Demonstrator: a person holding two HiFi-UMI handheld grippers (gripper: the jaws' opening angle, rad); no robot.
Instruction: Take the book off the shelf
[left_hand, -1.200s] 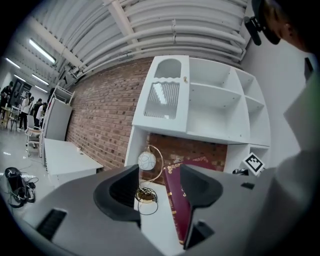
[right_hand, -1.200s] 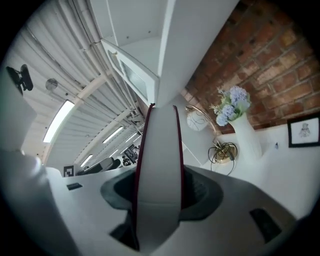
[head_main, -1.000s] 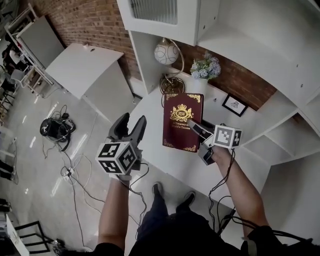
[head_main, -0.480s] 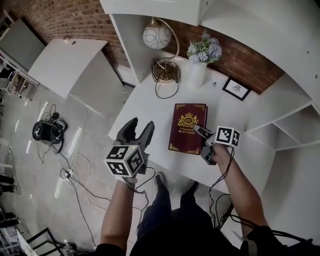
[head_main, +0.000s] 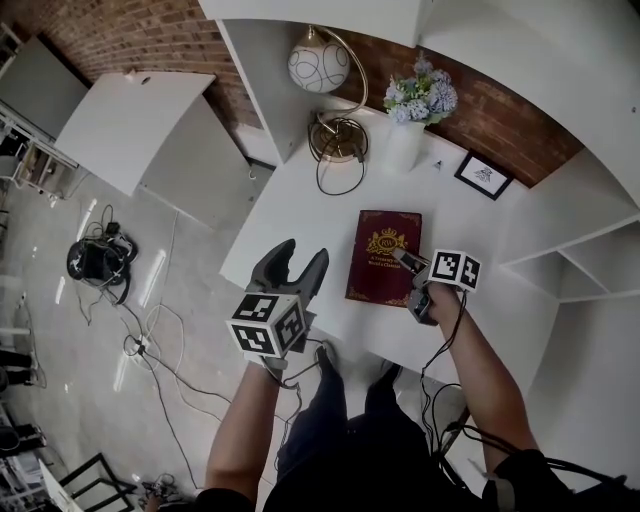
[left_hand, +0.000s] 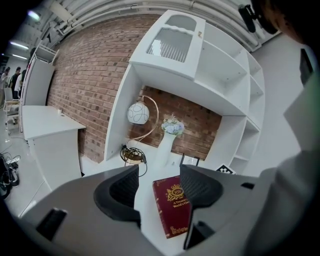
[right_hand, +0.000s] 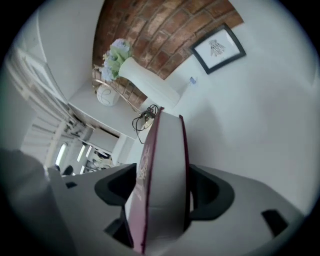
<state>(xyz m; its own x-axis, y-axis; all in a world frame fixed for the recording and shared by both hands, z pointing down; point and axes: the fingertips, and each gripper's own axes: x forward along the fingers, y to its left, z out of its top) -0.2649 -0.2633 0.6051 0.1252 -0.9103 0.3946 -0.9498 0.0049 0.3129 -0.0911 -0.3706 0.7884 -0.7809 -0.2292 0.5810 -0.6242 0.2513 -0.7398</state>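
Book (head_main: 385, 255): is it held or set down?

Set down, by my reading. The right gripper (head_main: 403, 260) has its fingers (right_hand: 210, 192) either side of the book's near edge. They have just been opening, and the pads look slack on the covers rather than pressing.

And the other hand?

The left gripper (head_main: 298, 258) hangs beside it with its fingers (left_hand: 122, 192) wide and nothing between them. The book only shows beyond them.

Where does the book lie?

Flat and cover up on the white worktop (head_main: 300, 215), near its front edge and well clear of the shelves.

So which step is this?

The release, I'd say, with the book already off the shelf. The next move calls for drawing the right fingers straight back off the edge, so the book isn't dragged.

Any containers?

A white vase (head_main: 405, 150) behind the book holds a bunch of flowers (head_main: 420, 97). In the shelf compartments (head_main: 585, 280) at the right I can see nothing.
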